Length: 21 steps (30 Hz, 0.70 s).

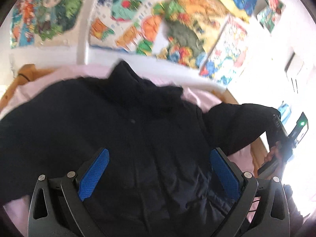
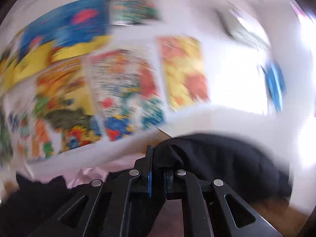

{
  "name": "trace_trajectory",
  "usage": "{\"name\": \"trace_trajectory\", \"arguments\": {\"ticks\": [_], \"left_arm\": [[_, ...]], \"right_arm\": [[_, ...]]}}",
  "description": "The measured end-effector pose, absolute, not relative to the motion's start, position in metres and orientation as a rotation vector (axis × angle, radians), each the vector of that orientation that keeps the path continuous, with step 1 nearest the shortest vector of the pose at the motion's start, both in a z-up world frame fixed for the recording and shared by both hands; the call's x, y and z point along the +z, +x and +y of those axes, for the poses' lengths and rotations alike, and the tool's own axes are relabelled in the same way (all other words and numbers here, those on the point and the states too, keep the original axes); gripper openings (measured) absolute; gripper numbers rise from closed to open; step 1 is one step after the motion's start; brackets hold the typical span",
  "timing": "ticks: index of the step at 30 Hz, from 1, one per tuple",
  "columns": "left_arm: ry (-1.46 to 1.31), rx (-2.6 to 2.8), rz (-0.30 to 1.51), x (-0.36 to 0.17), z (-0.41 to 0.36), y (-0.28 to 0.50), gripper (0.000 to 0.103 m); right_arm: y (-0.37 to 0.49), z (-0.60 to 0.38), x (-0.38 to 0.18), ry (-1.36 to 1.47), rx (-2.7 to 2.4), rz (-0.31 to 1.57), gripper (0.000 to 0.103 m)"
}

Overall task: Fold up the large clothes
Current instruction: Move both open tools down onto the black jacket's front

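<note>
- left gripper spread wide, blue textured pads far apart, nothing between them; it hangs over the lower front of the black jacket, contact can't be judged
- right gripper nearly closed, pinching a bunched fold of the jacket sleeve between its pads; in the left wrist view it shows at the right edge at the sleeve's end
- jacket: dark, matte, soft and puffy, stand-up collar pointing away from the camera, front placket running down the middle, spread front-up
- jacket lies on a pale pink sheet, smooth cloth, on a bed with a light wooden rounded frame
- sleeve held off to the right, out past the bed's right edge
- wall behind covered with bright cartoon posters, flat paper, blurred
- right wrist view heavily motion-blurred, fine detail unreadable
</note>
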<state>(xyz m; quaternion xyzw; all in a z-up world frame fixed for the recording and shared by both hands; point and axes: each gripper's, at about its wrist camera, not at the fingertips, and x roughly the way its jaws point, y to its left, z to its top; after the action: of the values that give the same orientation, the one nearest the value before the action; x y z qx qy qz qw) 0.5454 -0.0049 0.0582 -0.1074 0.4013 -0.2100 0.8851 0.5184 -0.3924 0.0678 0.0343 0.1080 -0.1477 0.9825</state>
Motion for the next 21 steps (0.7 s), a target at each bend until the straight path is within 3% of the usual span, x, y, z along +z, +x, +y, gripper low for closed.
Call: {"name": "trace_trajectory", "arguments": {"ticks": [6, 12, 17, 21], "left_arm": [[-0.311, -0.339, 0.779, 0.083, 0.074, 0.537, 0.101], [-0.389, -0.284, 0.775, 0.058, 0.118, 0.537, 0.101], [-0.502, -0.359, 0.847, 0.013, 0.132, 0.552, 0.101], [-0.587, -0.509, 0.882, -0.003, 0.123, 0.573, 0.101]], "right_arm": [[0.548, -0.221, 0.065, -0.529, -0.072, 0.167, 0.007], [0.528, -0.085, -0.035, -1.070, 0.189, 0.201, 0.007], [0.513, -0.048, -0.121, -1.339, 0.303, 0.304, 0.007], [0.485, -0.044, -0.193, -1.703, 0.325, 0.227, 0.007]]}}
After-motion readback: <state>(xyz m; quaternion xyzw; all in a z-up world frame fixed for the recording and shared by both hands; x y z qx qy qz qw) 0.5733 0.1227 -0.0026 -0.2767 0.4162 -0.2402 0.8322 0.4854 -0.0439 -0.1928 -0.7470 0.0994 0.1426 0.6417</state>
